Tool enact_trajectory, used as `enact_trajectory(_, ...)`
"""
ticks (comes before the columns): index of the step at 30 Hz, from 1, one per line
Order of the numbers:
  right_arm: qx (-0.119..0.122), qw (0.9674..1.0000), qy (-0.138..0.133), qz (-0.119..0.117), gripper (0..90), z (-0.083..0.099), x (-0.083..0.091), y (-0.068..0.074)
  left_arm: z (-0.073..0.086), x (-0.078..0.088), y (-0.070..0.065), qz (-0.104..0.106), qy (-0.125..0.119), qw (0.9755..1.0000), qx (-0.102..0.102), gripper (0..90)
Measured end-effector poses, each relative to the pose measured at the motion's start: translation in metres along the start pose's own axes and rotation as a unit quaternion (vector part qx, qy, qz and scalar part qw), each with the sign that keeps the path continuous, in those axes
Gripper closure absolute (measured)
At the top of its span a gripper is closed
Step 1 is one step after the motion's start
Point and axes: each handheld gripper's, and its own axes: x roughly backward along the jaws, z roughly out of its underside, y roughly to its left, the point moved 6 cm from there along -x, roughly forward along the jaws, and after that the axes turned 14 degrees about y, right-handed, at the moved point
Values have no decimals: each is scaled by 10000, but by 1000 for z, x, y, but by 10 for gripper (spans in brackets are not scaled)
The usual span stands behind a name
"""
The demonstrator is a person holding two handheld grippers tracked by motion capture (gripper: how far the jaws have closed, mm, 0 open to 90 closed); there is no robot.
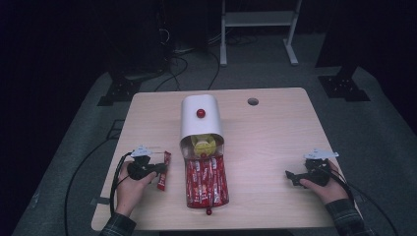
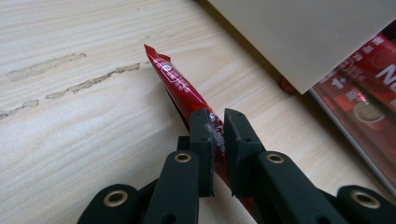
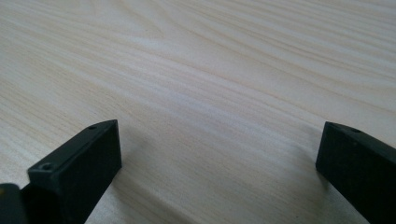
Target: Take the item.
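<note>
While its two jaws stand pressed together on a single red sachet [image 2: 180, 86], the left gripper [image 2: 217, 140] grips that stick near one end; the free length runs away toward 11 o'clock in the left gripper view.

Item, held sachet: seen from above [image 1: 164, 169], long axis roughly 12 to 6 o'clock, lying at 3 o'clock of the left gripper [image 1: 156, 168] and at 9 o'clock of the tray, just beside it but apart.

Item, clear tray [image 1: 189, 204]: packed with red sachets [image 1: 205, 181], pulled out toward 6 o'clock from a white curved cover [image 1: 199, 123] bearing a red knob [image 1: 200, 113].

Item, right gripper [image 1: 291, 175]: jaws wide apart, nothing between them, low over bare table [image 3: 210, 84], well apart at 3 o'clock of the tray.

Judgement: the left hand [image 1: 129, 189] is the nearer to the tray; any move of the stick to or from it runs along the 3–9 o'clock line.
</note>
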Motion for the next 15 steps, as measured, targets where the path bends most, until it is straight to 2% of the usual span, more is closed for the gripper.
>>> enact_trajectory(6,-1,10000,1,-1,0,0,0,0,2,-4,1,-32,85,10000,-4,809)
enact_trajectory(13,1,10000,0,0,0,0,0,0,0,3,0,23,-104,9999,3,717)
enact_trajectory(15,0,10000,0,-1,0,0,0,0,-1,8,2,-106,-177,9998,-37,671)
